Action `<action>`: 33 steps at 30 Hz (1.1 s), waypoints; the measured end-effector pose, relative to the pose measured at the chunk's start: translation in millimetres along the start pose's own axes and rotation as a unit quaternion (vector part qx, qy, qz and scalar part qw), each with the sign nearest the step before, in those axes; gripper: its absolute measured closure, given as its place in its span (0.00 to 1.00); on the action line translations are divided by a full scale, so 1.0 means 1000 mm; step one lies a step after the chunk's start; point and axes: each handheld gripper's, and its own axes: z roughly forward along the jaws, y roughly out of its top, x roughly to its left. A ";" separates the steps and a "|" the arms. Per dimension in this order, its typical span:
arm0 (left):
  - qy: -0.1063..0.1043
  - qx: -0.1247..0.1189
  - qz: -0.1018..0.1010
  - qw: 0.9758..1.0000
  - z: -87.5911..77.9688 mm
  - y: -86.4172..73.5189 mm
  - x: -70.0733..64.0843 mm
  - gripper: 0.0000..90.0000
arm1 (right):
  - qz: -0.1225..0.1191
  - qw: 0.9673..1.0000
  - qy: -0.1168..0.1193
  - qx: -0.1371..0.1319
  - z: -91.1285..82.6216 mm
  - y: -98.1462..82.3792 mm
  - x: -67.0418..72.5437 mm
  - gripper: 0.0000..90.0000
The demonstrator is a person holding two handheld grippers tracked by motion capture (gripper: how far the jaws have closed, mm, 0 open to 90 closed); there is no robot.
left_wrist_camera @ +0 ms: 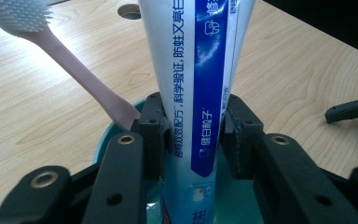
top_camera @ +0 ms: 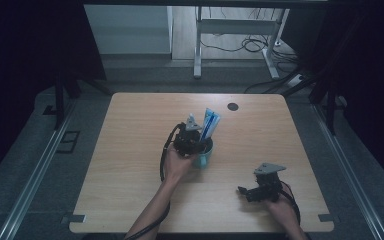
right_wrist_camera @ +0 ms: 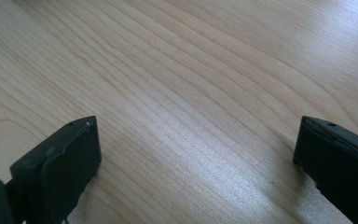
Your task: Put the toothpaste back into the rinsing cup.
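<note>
Our left gripper (left_wrist_camera: 191, 140) has its fingers (left_wrist_camera: 151, 133) on either side of the toothpaste tube (left_wrist_camera: 193, 70), which stands upright in the teal cup (top_camera: 203, 156) mid-surface; whether they press it or just flank it we cannot tell. A pink toothbrush (left_wrist_camera: 81, 77) leans left. Our right gripper (top_camera: 243, 192), fingers spread, rests near right. The cup's inside is hidden.

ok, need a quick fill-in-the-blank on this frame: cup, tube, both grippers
1. The toothpaste tube stands in a teal ____.
2. The toothbrush leaning in the cup has a ____ handle.
3. The left gripper has its jaws on either side of the ____.
4. The right gripper has nothing between its jaws but the bare wooden ____.

Missing words: cup; pink; toothpaste tube; table
</note>
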 end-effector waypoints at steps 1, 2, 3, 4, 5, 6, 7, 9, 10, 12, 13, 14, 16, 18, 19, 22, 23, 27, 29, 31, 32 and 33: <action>0.001 0.000 -0.001 1.000 0.000 0.000 0.000 0.69 | 0.000 1.000 0.000 0.000 0.000 0.000 0.000 0.00; 0.002 0.000 -0.001 1.000 -0.001 0.000 0.000 0.68 | 0.000 1.000 0.000 0.000 0.000 0.000 0.000 0.00; 0.002 0.000 0.000 1.000 -0.001 0.000 0.001 0.66 | 0.000 1.000 0.000 0.000 0.000 0.000 0.000 0.00; 0.003 0.000 -0.001 1.000 -0.002 0.000 0.001 0.65 | 0.000 1.000 0.000 0.000 0.000 0.000 0.000 0.00; 0.004 0.000 0.000 1.000 -0.002 0.000 0.001 0.64 | 0.000 1.000 0.000 0.000 0.000 0.000 0.000 0.00; 0.004 0.000 0.000 1.000 -0.002 -0.001 0.001 0.63 | 0.000 1.000 0.000 0.000 0.000 0.000 0.000 0.00; 0.003 0.000 -0.001 1.000 -0.003 -0.001 0.001 0.62 | 0.000 1.000 0.000 0.000 0.000 0.000 0.000 0.00; 0.003 -0.001 -0.001 1.000 -0.004 -0.001 0.001 0.60 | 0.000 1.000 0.000 0.000 0.000 0.000 0.000 0.00; 0.001 -0.001 0.000 1.000 -0.004 -0.001 0.001 0.58 | 0.000 1.000 0.000 0.000 0.000 0.000 0.000 0.00; 0.001 -0.001 0.000 1.000 -0.005 -0.002 0.000 0.56 | 0.000 1.000 0.000 0.000 0.000 0.000 0.000 0.00; 0.001 -0.001 0.003 1.000 -0.006 -0.001 0.000 0.55 | 0.000 1.000 0.000 0.000 0.000 0.000 0.000 0.00; 0.001 -0.001 0.004 1.000 -0.007 -0.001 0.000 0.54 | 0.000 1.000 0.000 0.000 0.000 0.000 0.000 0.00; -0.001 -0.002 0.004 1.000 -0.008 -0.001 -0.001 0.51 | 0.000 1.000 0.000 0.000 0.000 0.000 0.000 0.00; -0.004 -0.001 0.003 1.000 -0.010 -0.001 0.000 0.48 | 0.000 1.000 0.000 0.000 0.000 0.000 0.000 0.00; -0.006 -0.001 0.002 1.000 -0.011 -0.001 0.000 0.47 | 0.000 1.000 0.000 0.000 0.000 0.000 0.000 0.00; -0.009 -0.006 0.001 1.000 -0.014 -0.002 0.000 0.43 | 0.000 1.000 0.000 0.000 0.000 0.000 0.000 0.00; -0.011 -0.008 -0.001 1.000 -0.015 -0.002 0.000 0.42 | 0.000 1.000 0.000 0.000 0.000 0.000 0.000 0.00; -0.014 -0.008 0.002 1.000 -0.019 -0.003 0.000 0.36 | 0.000 1.000 0.000 0.000 0.000 0.000 0.000 0.00; -0.018 -0.004 0.002 1.000 -0.021 -0.003 0.000 0.33 | 0.000 1.000 0.000 0.000 0.000 0.000 0.000 0.00; -0.018 -0.002 0.001 1.000 -0.023 -0.004 0.000 0.31 | 0.000 1.000 0.000 0.000 0.000 0.000 0.000 0.00; -0.018 -0.001 0.000 1.000 -0.024 -0.005 0.000 0.29 | 0.000 1.000 0.000 0.000 0.000 0.000 0.000 0.00; -0.017 0.001 0.001 1.000 -0.025 -0.005 0.001 0.27 | 0.000 1.000 0.000 0.000 0.000 0.000 0.000 0.00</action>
